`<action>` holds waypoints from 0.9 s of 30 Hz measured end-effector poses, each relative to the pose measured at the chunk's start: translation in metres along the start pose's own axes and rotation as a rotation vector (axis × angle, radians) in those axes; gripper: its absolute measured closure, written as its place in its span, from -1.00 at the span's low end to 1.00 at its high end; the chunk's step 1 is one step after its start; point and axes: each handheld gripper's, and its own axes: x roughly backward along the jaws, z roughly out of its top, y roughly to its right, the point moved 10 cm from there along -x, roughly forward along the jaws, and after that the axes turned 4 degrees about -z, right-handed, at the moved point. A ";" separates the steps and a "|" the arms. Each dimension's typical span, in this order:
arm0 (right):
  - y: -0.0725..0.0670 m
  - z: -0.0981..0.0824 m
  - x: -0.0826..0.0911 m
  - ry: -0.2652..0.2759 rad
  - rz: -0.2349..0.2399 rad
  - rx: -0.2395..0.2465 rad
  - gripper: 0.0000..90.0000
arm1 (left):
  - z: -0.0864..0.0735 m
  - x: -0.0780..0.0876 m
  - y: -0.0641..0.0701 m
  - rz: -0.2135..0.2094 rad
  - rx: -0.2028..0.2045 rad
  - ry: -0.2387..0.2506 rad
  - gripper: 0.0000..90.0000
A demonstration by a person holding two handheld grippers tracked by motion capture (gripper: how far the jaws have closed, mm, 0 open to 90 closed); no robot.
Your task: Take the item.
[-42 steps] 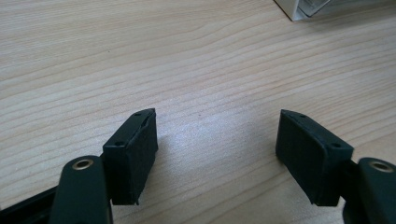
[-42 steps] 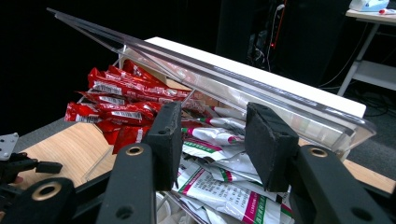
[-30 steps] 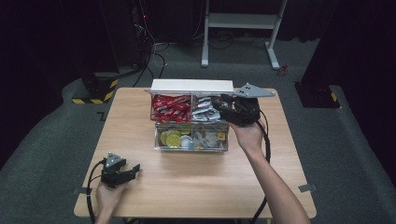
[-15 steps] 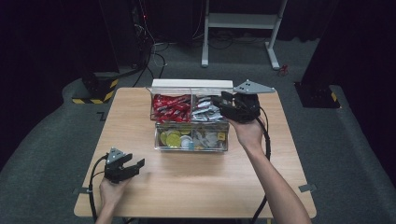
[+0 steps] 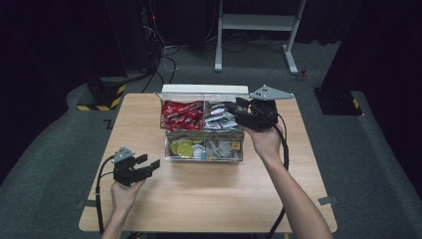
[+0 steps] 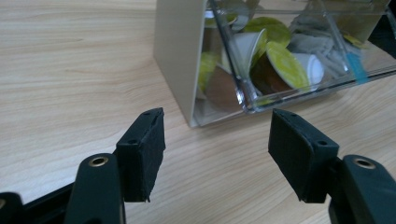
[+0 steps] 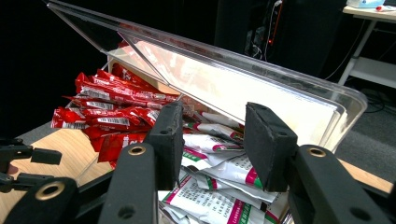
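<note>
Left tongs (image 5: 149, 165) lifted off counter (image 5: 209, 199), closing slightly, wide, empty; right tongs (image 7: 212, 140) narrow over white packets (image 7: 219, 172) in clear box (image 5: 204, 132), nothing gripped, poised to pick

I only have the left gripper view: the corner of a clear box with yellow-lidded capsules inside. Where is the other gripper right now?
Observer: The right gripper hangs over the rear right compartment of the clear box, above white sachets.
Operator: Is it gripping one?
Observer: No. In the right gripper view its jaws stand apart, with no sachet pinched between them.
Operator: What's in the rear left compartment?
Observer: Red sachets.
Operator: And the lid?
Observer: The clear lid is raised, tilted up at the back of the box.
</note>
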 end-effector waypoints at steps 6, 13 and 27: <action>0.001 0.000 0.001 -0.004 -0.005 0.000 0.28 | 0.020 0.001 0.011 -0.026 -0.039 0.016 -0.17; 0.001 0.000 0.001 -0.001 -0.004 0.000 0.27 | 0.043 0.007 0.025 -0.052 -0.113 0.015 -0.08; 0.001 0.001 0.001 -0.016 -0.012 0.007 0.28 | 0.085 0.022 0.031 -0.089 -0.155 0.071 -0.10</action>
